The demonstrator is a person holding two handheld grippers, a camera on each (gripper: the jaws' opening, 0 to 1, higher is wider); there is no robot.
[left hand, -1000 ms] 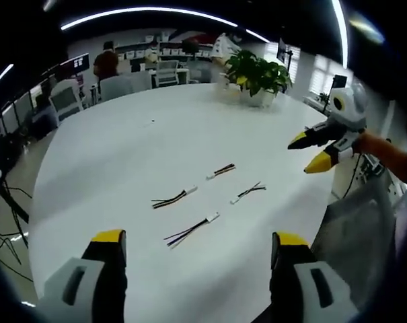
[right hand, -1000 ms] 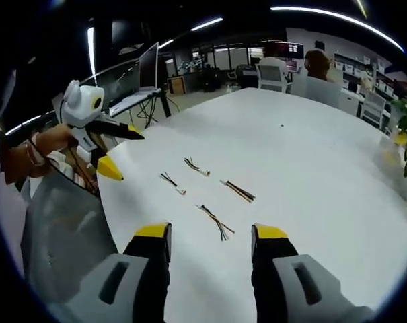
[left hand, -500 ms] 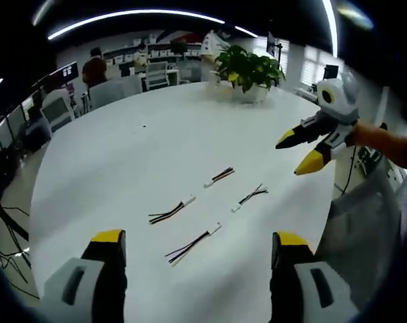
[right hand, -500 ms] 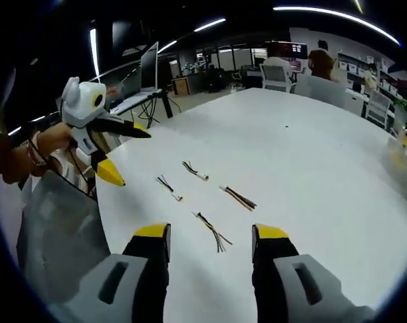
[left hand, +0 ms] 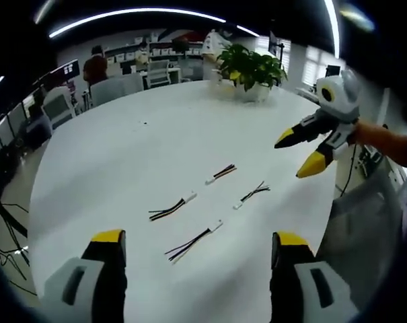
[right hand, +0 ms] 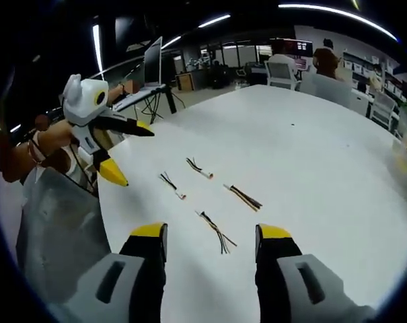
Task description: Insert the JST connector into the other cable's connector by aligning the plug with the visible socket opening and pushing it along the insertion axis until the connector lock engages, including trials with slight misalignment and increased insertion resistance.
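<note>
Several short cables with white JST connectors lie on the white table (left hand: 122,148). In the left gripper view they are: one (left hand: 171,208) at left, one (left hand: 192,241) nearest me, one (left hand: 220,174) farther off, one (left hand: 251,195) at right. My left gripper (left hand: 198,252) hangs open above the near table edge, nothing between its jaws. The right gripper (left hand: 303,153) comes in from the right, open, above the table's edge. In the right gripper view the cables (right hand: 216,231) (right hand: 243,197) (right hand: 198,167) (right hand: 171,184) lie ahead of my open right gripper (right hand: 211,237); the left gripper (right hand: 122,152) hovers open at left.
A potted plant (left hand: 251,73) stands at the table's far side. Office chairs (left hand: 130,83), desks and people fill the background. A monitor (right hand: 153,64) on a desk stands beyond the table. A person's hand (right hand: 18,161) and grey clothing (right hand: 62,235) show at left in the right gripper view.
Both views have shifted slightly with the hands. The cables lie where they were and both grippers stay open above the table.
</note>
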